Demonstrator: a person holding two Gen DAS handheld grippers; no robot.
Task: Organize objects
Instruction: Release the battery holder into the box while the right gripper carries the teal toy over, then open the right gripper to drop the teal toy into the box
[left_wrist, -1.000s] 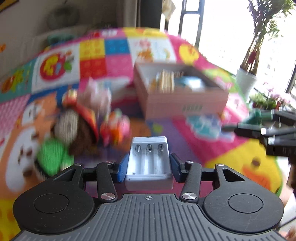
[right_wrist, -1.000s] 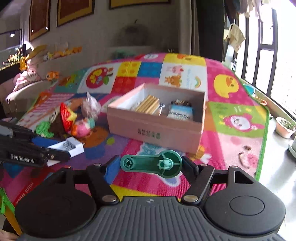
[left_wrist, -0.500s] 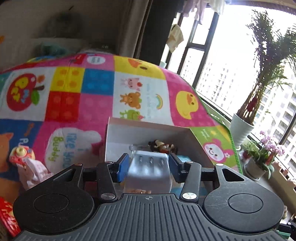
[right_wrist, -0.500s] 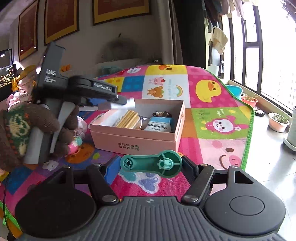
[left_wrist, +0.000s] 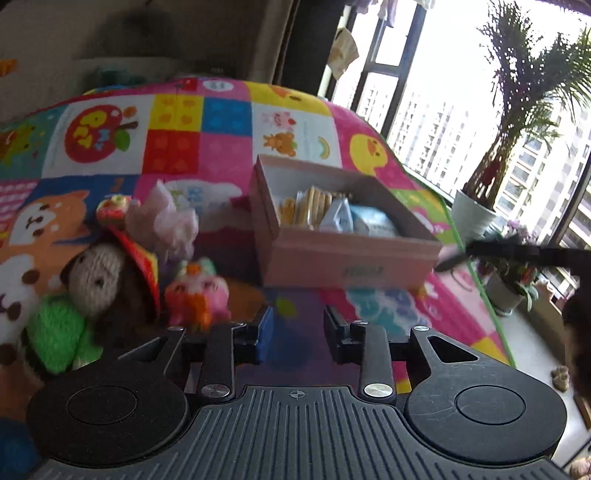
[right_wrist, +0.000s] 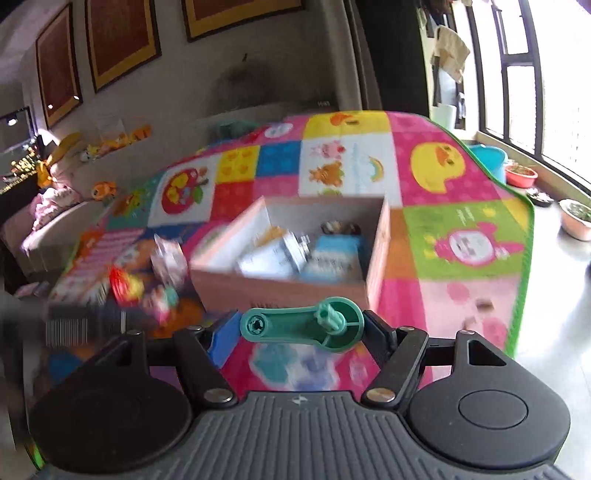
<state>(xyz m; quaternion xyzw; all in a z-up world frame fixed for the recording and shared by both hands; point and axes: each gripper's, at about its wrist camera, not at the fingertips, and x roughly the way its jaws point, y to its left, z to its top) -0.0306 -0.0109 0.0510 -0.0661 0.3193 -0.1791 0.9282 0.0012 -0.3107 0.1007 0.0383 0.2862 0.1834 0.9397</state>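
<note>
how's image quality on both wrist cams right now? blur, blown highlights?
Left wrist: window is blown out to white, the plant reads as a silhouette; plush toys are soft, fisheye bows the play mat. Right wrist: heavy motion blur smears the pink box and its contents, while the green crank in the right hand-held gripper stays sharp; window overexposed.

Left hand-held gripper (left_wrist: 298, 334): pitched downward, jaws closing, gap between the blue-padded fingers (left_wrist: 264, 338) empty. Nothing is gripped.

Right hand-held gripper (right_wrist: 295, 334): pitched downward, jaws set wide apart and clamped on a green plastic crank handle (right_wrist: 303, 326) that lies crosswise between the pads, its round hub end toward the right finger. In the left wrist view, the right unit appears at the right edge as a dark, blurred bar.
</note>
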